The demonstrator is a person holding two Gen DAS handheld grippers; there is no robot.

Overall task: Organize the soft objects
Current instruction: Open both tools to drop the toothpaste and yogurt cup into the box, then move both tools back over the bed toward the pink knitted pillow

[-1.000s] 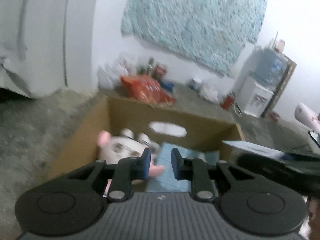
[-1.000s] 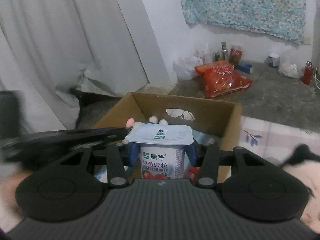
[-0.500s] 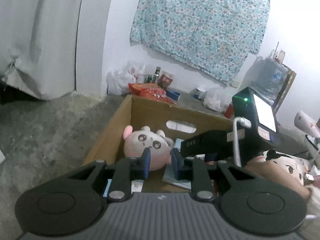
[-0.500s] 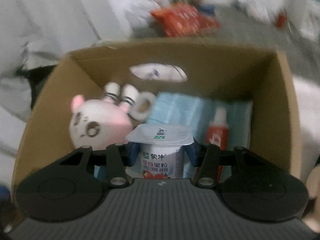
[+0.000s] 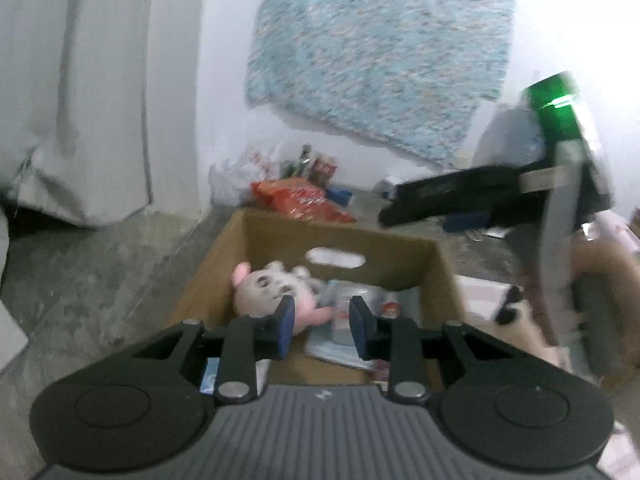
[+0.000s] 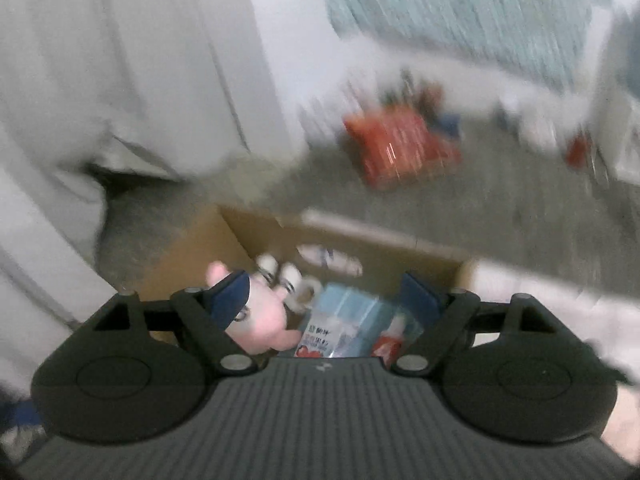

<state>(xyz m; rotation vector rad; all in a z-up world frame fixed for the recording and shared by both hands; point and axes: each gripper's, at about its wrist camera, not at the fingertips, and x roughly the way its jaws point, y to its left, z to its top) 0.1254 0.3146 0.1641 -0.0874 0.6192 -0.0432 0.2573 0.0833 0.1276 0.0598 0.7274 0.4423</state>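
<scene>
An open cardboard box (image 5: 400, 242) stands on the floor below both grippers. A pink plush toy (image 5: 268, 294) lies in its left half, also in the right wrist view (image 6: 264, 322). A yogurt cup (image 6: 320, 338) lies on blue packs (image 6: 352, 312) beside a small red bottle (image 6: 386, 346). My left gripper (image 5: 322, 326) hovers over the box's near edge, jaws narrowly apart and empty. My right gripper (image 6: 324, 296) is wide open and empty above the box. Its body (image 5: 500, 196) shows at the right of the left wrist view.
Red snack bags (image 5: 300, 198) and bottles lie on the grey floor by the white wall behind the box. A floral cloth (image 5: 376, 68) hangs on the wall. A white curtain (image 5: 80, 100) hangs at the left. A black-and-white plush (image 5: 520, 312) lies right of the box.
My right gripper has opened and let go of the yogurt cup, which now lies in the box. The right gripper has risen. The left gripper stays near the box edge.
</scene>
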